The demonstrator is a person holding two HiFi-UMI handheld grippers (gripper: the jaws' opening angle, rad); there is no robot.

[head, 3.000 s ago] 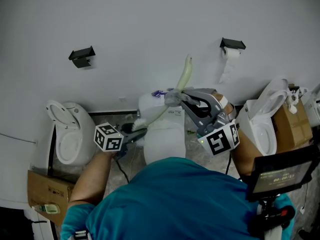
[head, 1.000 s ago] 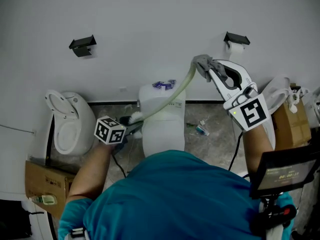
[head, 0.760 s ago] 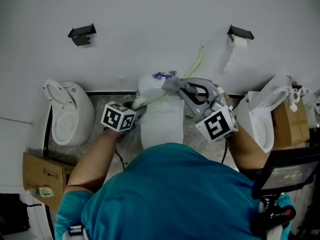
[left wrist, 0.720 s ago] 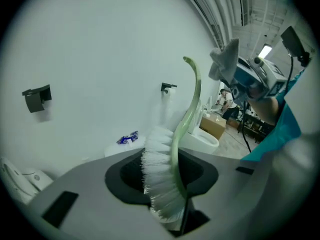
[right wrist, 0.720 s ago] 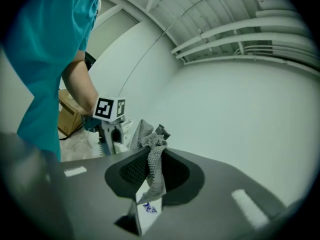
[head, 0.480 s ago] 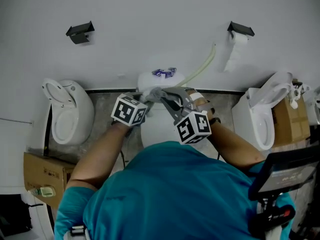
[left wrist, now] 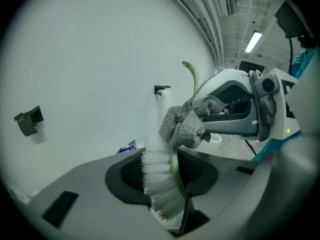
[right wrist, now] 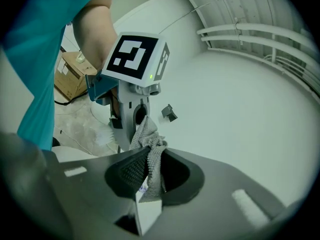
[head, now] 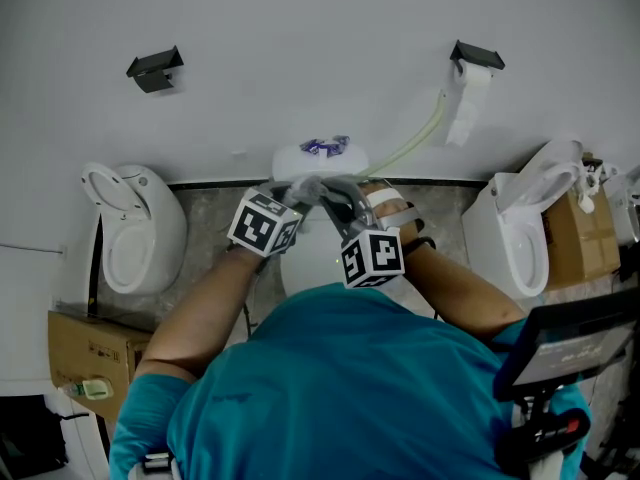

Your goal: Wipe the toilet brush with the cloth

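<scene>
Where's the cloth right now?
Centre of the left gripper view: the cloth is clamped in the right gripper and pressed against the toilet brush, just above where the left gripper holds it.

Much covered where the two tools meet.
In the left gripper view, cannot follow the toilet brush [left wrist: 159, 181] stem through the cloth [left wrist: 187, 121]. At head view centre, cannot see bristles behind the left gripper [head: 290, 196], nor most of the middle toilet [head: 292, 163] under the torso [head: 340, 388]. Too small to name: blue-purple scrap [head: 326, 146] on its tank.
</scene>
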